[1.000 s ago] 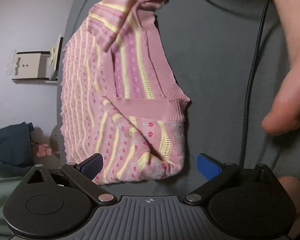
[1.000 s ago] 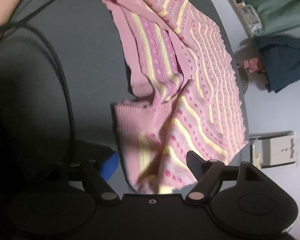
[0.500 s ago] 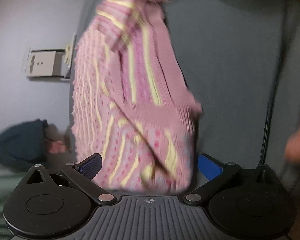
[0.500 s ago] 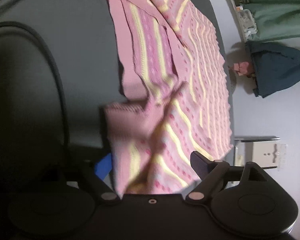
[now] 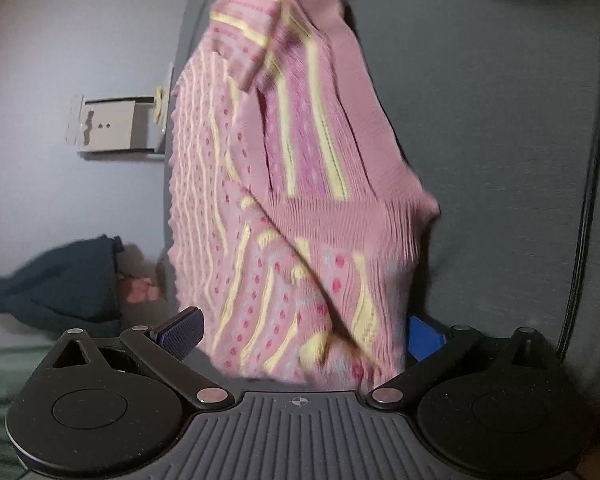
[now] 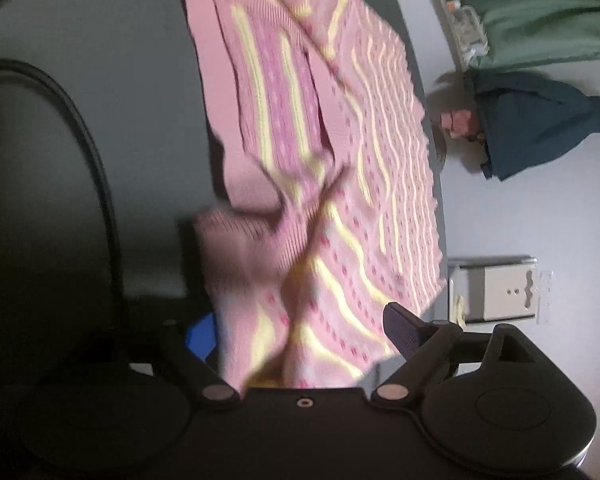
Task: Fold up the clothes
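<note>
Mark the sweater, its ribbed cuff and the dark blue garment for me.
sweater point(image 5: 228, 208): left wrist view, on the wavy-striped body panel.
ribbed cuff point(image 5: 352, 224): left wrist view, on the plain pink ribbed band.
dark blue garment point(image 6: 540, 128): right wrist view, on the middle of the crumpled cloth.

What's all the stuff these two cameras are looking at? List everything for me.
Sweater: one, pink with yellow stripes and red dots, spread on the grey surface, its near end between both grippers' open fingers.
Surface: one, grey, under the sweater.
Cable: one, black, arcing over the surface.
Dark cloth: one, navy, heaped beyond the surface's edge.
Green cloth: one, green, at the far edge of the right view.
White box: one, white, beyond the surface's edge.
Left gripper: one, black with blue pads, open.
Right gripper: one, black with blue pads, open.
</note>
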Motion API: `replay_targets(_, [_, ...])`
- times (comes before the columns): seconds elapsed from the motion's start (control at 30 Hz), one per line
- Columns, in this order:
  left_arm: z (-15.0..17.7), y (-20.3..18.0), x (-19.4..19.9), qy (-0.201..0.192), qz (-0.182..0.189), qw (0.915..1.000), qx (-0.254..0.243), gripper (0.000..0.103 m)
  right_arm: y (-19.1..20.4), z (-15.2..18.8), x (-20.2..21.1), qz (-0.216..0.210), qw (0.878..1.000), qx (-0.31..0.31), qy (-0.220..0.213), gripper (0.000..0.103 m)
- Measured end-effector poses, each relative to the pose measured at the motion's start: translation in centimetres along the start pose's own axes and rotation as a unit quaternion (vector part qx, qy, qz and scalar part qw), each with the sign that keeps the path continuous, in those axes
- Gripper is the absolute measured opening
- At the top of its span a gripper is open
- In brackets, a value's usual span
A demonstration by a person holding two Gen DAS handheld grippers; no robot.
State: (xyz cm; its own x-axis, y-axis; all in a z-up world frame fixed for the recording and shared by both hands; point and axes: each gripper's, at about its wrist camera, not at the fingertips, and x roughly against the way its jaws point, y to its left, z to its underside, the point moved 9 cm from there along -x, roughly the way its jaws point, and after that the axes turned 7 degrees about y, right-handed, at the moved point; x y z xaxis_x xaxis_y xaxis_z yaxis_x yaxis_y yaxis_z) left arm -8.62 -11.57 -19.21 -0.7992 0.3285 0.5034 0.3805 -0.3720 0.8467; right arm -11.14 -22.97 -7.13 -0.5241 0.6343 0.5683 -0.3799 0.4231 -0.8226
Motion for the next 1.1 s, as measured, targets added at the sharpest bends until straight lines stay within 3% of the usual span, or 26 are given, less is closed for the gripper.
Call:
replay_targets(0.17, [-0.8, 0.5, -0.5, 0.0, -0.001, 1.0, 0.005, 0.103, -0.2, 0.3, -0.6, 0.013, 1.0, 0.001, 0.01, 0.089])
replay_targets(0.27, [-1.2, 0.8, -1.1, -0.003, 0.011, 0.9999, 0.01, 0.097, -0.3, 0.4, -0.9, 0.021, 1.0, 0.001, 0.016, 0.087])
replay_targets(0.3, [-1.2, 0.9, -1.1, -0.005, 0.011, 0.9999, 0.008, 0.093, -0.4, 0.5, -1.1, 0.024, 1.0, 0.002, 0.018, 0.082])
replay_targets(0.33, [-1.2, 0.7, -1.1, -0.007, 0.016, 0.9998, 0.002, 0.077, -0.4, 0.6, -1.1, 0.023, 1.0, 0.0, 0.021, 0.079])
replay_targets(0.4, [-1.1, 0.2, -1.2, 0.001, 0.029, 0.9995, -0.009, 0.055, -0.6, 0.8, -1.8, 0.015, 0.999, -0.001, 0.031, 0.068])
replay_targets(0.47, [-1.0, -0.1, -1.2, 0.003, 0.044, 0.999, -0.005, 0.044, -0.4, 1.0, -2.0, 0.002, 0.999, -0.005, 0.035, 0.057])
replay_targets(0.53, [-1.0, 0.1, -1.3, 0.008, 0.064, 0.9978, 0.014, 0.024, -0.4, 1.0, -2.0, -0.008, 0.999, -0.006, 0.037, 0.037])
replay_targets(0.57, [-0.9, 0.1, -1.3, 0.011, 0.074, 0.997, 0.022, 0.017, -0.5, 1.1, -2.1, -0.011, 0.999, -0.009, 0.04, 0.014])
replay_targets(0.73, [-0.3, 1.5, -0.4, 0.004, 0.1, 0.9931, 0.061, 0.011, -2.1, 1.4, -1.3, -0.035, 0.999, -0.032, 0.024, 0.011])
replay_targets(0.87, [0.5, 5.2, 1.3, -0.015, 0.105, 0.9921, 0.067, 0.012, -5.5, 1.8, -0.4, -0.048, 0.998, -0.029, 0.001, 0.011])
replay_targets(0.97, [1.1, 9.0, 1.4, -0.03, 0.136, 0.9885, 0.059, 0.012, -9.0, 1.8, -0.2, -0.095, 0.995, -0.027, -0.025, 0.011])
replay_targets(1.1, [1.2, 14.6, -0.7, -0.022, 0.174, 0.9834, 0.048, 0.012, -14.6, 0.9, -1.7, -0.173, 0.983, -0.02, -0.051, 0.011])
